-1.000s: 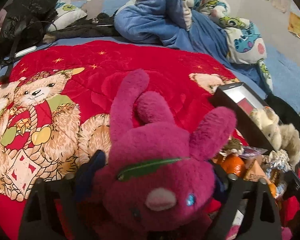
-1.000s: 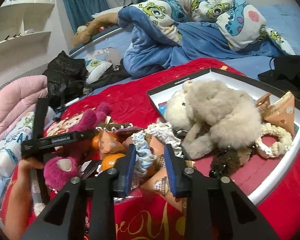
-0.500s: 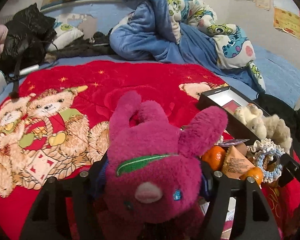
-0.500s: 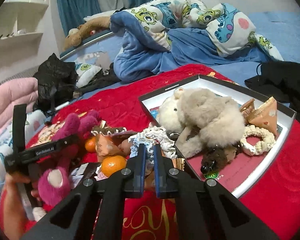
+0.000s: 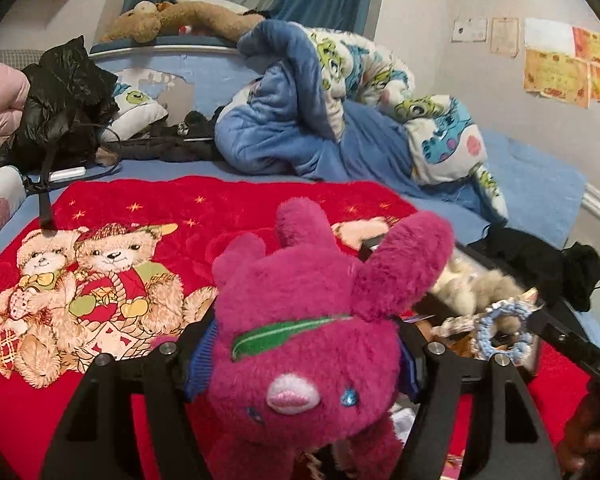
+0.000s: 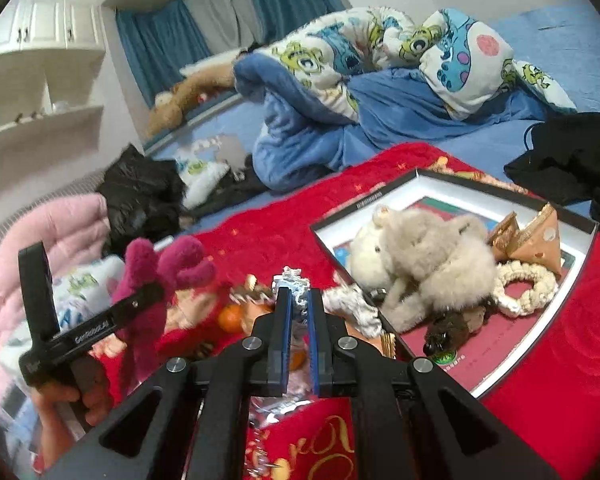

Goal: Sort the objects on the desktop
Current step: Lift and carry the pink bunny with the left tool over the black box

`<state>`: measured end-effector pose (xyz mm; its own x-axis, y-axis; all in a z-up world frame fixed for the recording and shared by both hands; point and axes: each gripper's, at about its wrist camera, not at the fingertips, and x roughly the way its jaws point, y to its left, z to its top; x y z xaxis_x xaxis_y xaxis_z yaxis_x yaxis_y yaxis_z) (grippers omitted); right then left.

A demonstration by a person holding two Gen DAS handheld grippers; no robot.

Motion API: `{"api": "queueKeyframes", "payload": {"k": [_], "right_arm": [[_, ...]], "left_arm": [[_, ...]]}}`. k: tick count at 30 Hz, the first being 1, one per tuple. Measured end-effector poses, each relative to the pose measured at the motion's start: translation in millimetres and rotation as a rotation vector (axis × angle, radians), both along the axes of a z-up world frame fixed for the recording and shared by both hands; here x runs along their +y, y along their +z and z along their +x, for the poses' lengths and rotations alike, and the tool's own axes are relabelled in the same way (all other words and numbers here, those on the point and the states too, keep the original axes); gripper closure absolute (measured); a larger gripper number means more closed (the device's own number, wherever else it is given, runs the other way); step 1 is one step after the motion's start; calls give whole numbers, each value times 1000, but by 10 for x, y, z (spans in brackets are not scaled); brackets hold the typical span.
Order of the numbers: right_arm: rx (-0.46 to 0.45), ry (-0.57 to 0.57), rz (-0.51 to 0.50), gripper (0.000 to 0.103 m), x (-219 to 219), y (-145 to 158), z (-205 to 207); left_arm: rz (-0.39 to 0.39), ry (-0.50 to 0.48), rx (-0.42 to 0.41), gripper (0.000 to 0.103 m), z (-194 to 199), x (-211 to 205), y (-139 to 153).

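Both grippers have risen since a second ago: the magenta plush bear point(image 5: 304, 344) now sits higher against the red blanket point(image 5: 228, 216), and the blue-and-white scrunchie point(image 6: 296, 286) has come up off the pile with the right gripper point(image 6: 298, 320). That gripper's fingers, apart a second ago, are now pressed together on the scrunchie.

The bear is fluffy, deep magenta, with a pink nose, one green leaf-shaped brow and a glittery blue eye. The left gripper point(image 5: 304, 354) is clamped on its head, one blue pad on each side, above the blanket.

Only the right wrist view shows the inside of the open box point(image 6: 380, 196) lying on the blanket: a beige plush animal point(image 6: 424, 256), a cream scrunchie point(image 6: 524, 284) and tan triangular packets point(image 6: 540, 240). Just beside the box, toward the bear, lie an orange point(image 6: 230, 316) and snack wrappers. The left hand point(image 6: 80, 396) also shows only there. The left wrist view alone shows the teddy-bear print point(image 5: 88, 280) on the blanket and the whole scrunchie as a loop point(image 5: 500, 328) beside the bear.
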<state>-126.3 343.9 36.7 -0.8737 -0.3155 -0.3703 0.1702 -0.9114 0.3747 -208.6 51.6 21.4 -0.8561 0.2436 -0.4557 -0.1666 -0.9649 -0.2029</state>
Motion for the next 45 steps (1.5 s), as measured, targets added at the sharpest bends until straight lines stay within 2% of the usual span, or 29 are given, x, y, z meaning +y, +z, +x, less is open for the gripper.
{"api": "queueKeyframes", "payload": {"k": [6,22,26,32,37,45], "right_arm": [[36,-1,-34,95,59,110,97],[72,-16,-160,95,342,198,295],[80,-33,-158,95,449,250,362],[101,-89,-203,95,857,358,574],[123,-132,-179,95,1170,460,774],[129,-156,-162,95,1474,511,932]], "left_arm": [[0,-24,31,30,263,154,234],[-60,-112,74,30,678,822,784],[-61,-164,64,30,785,1083,836],[-70,-236,60,30,923,1619,875],[-68,-287,60,30,1082,2060,858],[-69,-326,56,30,1236,2439,897]]}}
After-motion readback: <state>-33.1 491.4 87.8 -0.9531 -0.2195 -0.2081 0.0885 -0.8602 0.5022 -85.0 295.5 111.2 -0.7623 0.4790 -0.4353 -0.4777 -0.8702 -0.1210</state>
